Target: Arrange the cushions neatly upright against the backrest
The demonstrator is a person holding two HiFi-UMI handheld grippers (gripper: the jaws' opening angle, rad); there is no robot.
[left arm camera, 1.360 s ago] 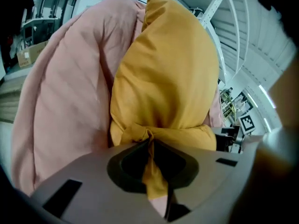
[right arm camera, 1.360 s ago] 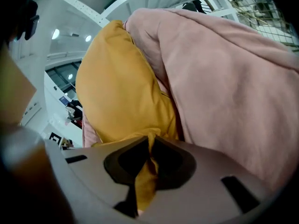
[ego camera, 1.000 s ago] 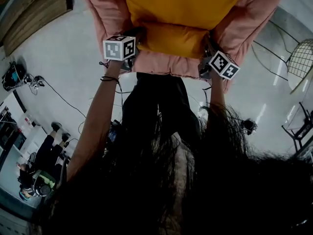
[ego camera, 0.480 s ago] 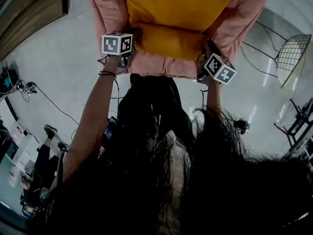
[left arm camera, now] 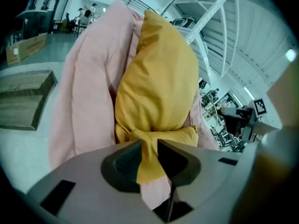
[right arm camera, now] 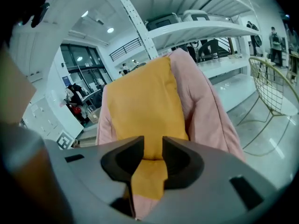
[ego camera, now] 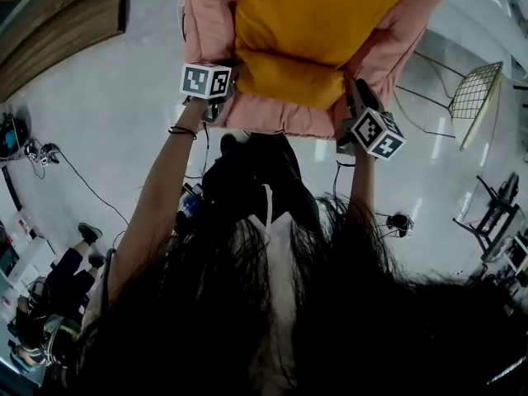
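The yellow cushion (ego camera: 318, 23) stands on the seat of the pink armchair (ego camera: 206, 23), its back against the pink backrest and its lower edge near the seat's front edge. The person holds it by its two lower corners. At the left corner, the left gripper (ego camera: 233, 79) is clenched on a bunched knot of yellow fabric. Its jaws have just been opening a little, yet its own view shows the cloth pinched between them (left arm camera: 149, 146), with a fold of pink cloth under the yellow. At the right corner, the right gripper (ego camera: 351, 99) grasps the other corner. Its jaws have also just been opening, and a flat strip of yellow fabric fills the gap from one side to the other (right arm camera: 153, 146). A wire chair (ego camera: 474, 97) stands apart on the pale floor (ego camera: 107, 139) to the armchair's right.
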